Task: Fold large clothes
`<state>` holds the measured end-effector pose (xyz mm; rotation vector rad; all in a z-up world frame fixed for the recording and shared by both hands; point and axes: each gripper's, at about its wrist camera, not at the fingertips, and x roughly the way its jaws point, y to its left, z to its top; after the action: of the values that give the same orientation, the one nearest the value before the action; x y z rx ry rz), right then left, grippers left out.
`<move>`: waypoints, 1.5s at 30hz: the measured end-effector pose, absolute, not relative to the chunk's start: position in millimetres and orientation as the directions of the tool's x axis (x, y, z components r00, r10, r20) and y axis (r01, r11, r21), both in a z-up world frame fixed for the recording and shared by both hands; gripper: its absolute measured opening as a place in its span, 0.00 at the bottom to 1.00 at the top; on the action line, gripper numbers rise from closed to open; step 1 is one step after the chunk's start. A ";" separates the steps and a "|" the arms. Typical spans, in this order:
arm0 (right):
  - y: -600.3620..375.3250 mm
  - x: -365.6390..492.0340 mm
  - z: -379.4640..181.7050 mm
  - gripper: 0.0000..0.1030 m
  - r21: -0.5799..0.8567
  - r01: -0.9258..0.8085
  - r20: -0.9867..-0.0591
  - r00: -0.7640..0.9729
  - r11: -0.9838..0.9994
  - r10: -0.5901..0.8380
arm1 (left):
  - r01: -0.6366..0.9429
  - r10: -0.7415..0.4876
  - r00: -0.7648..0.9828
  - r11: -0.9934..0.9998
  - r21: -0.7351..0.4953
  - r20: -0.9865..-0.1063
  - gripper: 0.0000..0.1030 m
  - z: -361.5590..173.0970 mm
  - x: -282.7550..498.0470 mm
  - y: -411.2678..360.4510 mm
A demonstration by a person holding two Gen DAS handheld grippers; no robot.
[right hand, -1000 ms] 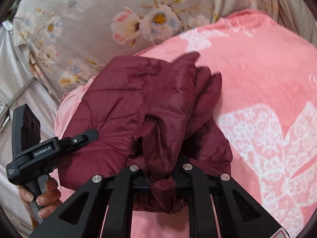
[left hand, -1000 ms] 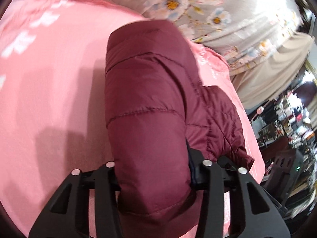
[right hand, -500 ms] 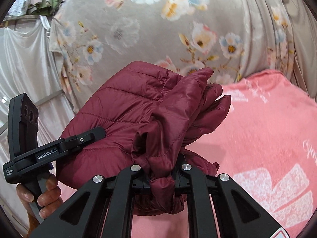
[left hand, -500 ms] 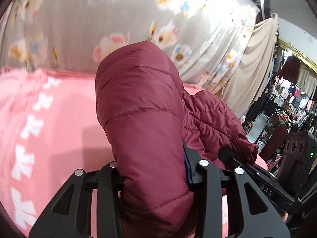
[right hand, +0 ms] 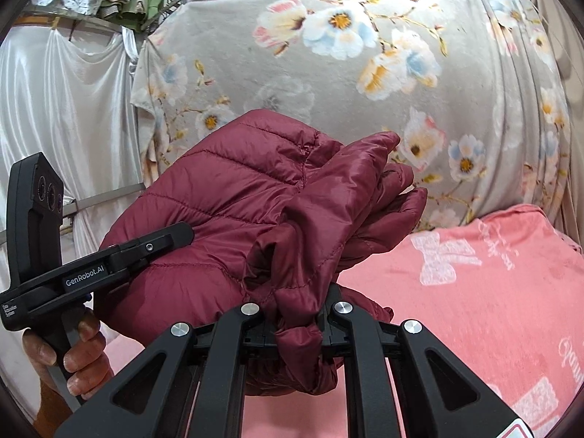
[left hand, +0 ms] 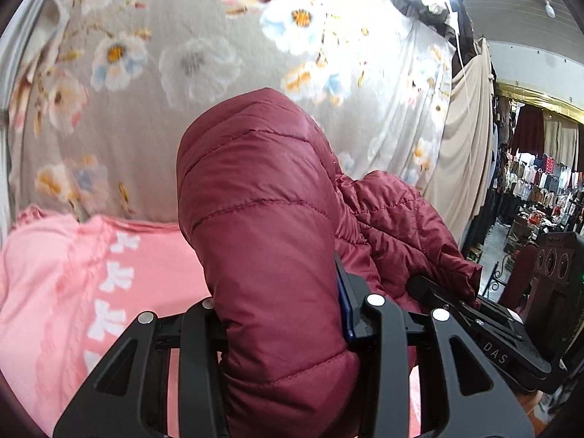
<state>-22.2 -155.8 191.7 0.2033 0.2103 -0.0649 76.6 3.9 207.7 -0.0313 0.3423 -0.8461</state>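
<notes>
A maroon quilted puffer jacket [left hand: 262,219] hangs bunched in the air between both grippers, lifted off the pink blanket. My left gripper [left hand: 284,314] is shut on a thick padded fold that bulges up between its fingers. In the right wrist view the same jacket [right hand: 233,200] spreads to the left, and my right gripper [right hand: 297,312] is shut on a thin gathered edge of it. The left gripper [right hand: 171,239] shows there too, clamped on the jacket's left side, with a hand [right hand: 73,350] on its handle. The right gripper's body [left hand: 485,328] appears low right in the left wrist view.
A pink blanket with white bow prints [right hand: 492,292] covers the surface below. A grey floral sheet [left hand: 219,54] hangs behind as a backdrop, white cloth [right hand: 62,102] beside it. To the right, beige curtains [left hand: 463,153] and a shop with hanging clothes [left hand: 540,182].
Both grippers have risen together with the jacket, lifting it off the pink blanket. The views tilted up, so the floral sheet now fills the background.
</notes>
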 end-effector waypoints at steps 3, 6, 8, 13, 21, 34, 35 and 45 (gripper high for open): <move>-143.8 -5.6 208.1 0.10 0.171 0.054 -0.177 0.984 0.984 -0.023 | 0.725 -0.734 0.631 0.673 -0.147 -0.250 0.36 217.7 83.6 15.3; -135.6 6.6 216.6 0.10 0.156 0.024 -0.150 0.989 0.988 0.000 | 0.725 -0.735 0.644 0.675 -0.140 -0.212 0.36 227.4 92.4 28.9; -131.1 14.6 219.9 0.10 0.146 0.007 -0.134 0.991 0.989 0.013 | 0.724 -0.733 0.654 0.678 -0.129 -0.185 0.36 233.2 99.0 38.0; -126.9 42.2 220.2 0.10 0.131 -0.036 -0.112 0.992 0.991 0.051 | 0.727 -0.737 0.662 0.676 -0.122 -0.137 0.36 237.7 120.8 55.3; -139.7 110.1 169.9 0.10 0.185 -0.048 -0.189 0.978 0.982 0.084 | 0.714 -0.734 0.662 0.679 -0.173 -0.152 0.36 202.9 185.7 64.7; -167.9 197.0 34.5 0.10 0.287 0.013 -0.384 0.918 0.958 0.103 | 0.655 -0.691 0.641 0.719 -0.231 -0.334 0.36 69.9 285.2 36.2; -168.1 199.8 26.0 0.10 0.290 0.017 -0.400 0.910 0.957 0.105 | 0.650 -0.687 0.638 0.722 -0.235 -0.348 0.36 56.9 288.2 36.4; -165.6 210.6 -33.8 0.10 0.305 0.050 -0.515 0.849 0.951 0.121 | 0.606 -0.643 0.613 0.756 -0.249 -0.460 0.37 -11.2 301.7 44.1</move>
<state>210.6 -165.6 -33.8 0.3156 0.5581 0.0380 301.7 44.1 -11.2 -0.0710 0.5584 -0.7206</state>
